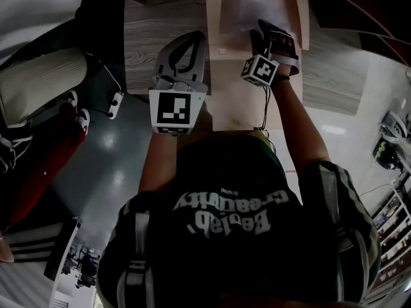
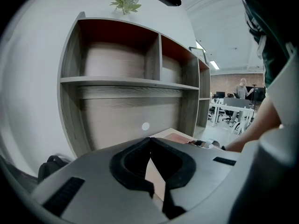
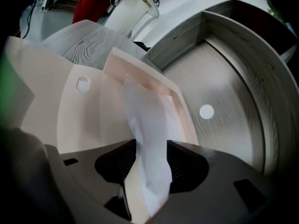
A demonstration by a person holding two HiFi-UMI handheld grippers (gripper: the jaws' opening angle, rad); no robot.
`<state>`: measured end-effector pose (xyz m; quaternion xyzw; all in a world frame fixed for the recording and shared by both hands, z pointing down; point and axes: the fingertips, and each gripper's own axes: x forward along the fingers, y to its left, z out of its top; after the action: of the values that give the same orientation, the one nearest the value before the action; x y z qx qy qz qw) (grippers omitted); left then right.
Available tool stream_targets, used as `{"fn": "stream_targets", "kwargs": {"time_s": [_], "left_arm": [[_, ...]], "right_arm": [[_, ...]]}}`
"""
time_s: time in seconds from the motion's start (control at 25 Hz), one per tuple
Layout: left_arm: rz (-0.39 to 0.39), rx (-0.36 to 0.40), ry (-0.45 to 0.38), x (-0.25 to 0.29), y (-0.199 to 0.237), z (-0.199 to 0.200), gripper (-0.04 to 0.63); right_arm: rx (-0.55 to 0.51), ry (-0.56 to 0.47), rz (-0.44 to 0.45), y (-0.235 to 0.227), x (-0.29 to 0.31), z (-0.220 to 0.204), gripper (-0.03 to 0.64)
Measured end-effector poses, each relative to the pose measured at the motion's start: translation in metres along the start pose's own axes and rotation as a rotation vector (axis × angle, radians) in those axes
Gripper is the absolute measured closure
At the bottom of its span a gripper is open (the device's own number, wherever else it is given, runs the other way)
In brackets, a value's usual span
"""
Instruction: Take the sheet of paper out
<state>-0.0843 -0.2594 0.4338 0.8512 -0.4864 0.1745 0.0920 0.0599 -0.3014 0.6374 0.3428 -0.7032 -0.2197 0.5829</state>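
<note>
Head view first: the left gripper (image 1: 194, 38) hovers over the grey wood desk (image 1: 144, 43), just left of a beige envelope (image 1: 237, 98); the right gripper (image 1: 264, 31) sits on the lower right corner of the sheet of paper (image 1: 250, 8), which lies on the envelope's far end; pale lettering on the person's dark shirt (image 1: 225, 210) seems to read "Beolab Creativity".

Over to the left gripper view: left gripper (image 2: 149, 141) with jaw tips touching, nothing between them; the envelope (image 2: 157, 177) shows through the hollow behind the tips; ahead, a wooden shelf unit (image 2: 117, 80) with a blank white round sticker (image 2: 145, 126) on its back panel.

Right gripper view: right gripper (image 3: 149, 146) clamped on the sheet of paper (image 3: 147, 120), blurred, rising out of the envelope (image 3: 93, 120); a small round label (image 3: 83, 84) on the envelope, print too small to read.
</note>
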Motion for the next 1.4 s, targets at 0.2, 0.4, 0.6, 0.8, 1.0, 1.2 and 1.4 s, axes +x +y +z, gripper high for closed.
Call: {"fn": "stream_targets", "kwargs": {"time_s": [0.2,0.4,0.6,0.8,1.0,1.2,1.4], "left_arm": [[0.007,-0.004,0.014,0.004,0.007,-0.008,0.578],[-0.001,-0.019,0.004,0.012,0.009,-0.005,0.577],[-0.006,-0.022,0.006,0.019,0.01,-0.005,0.578],[-0.011,-0.021,0.008,0.025,0.011,-0.004,0.578],[-0.022,-0.012,0.014,0.033,0.007,-0.003,0.578],[-0.032,-0.001,0.019,0.04,-0.002,0.001,0.577],[-0.036,0.007,0.018,0.043,-0.01,0.005,0.577]], "right_arm": [[-0.02,-0.048,0.022,0.006,0.003,0.019,0.411],[-0.02,-0.069,0.03,0.007,0.009,0.03,0.451],[0.038,-0.07,0.073,0.007,0.016,0.03,0.491],[0.052,-0.079,0.156,0.013,0.016,0.032,0.555],[0.107,-0.108,0.222,0.018,0.015,0.029,0.572],[0.119,-0.127,0.223,0.017,0.012,0.028,0.574],[0.123,-0.153,0.218,0.015,0.004,0.023,0.577]]}}
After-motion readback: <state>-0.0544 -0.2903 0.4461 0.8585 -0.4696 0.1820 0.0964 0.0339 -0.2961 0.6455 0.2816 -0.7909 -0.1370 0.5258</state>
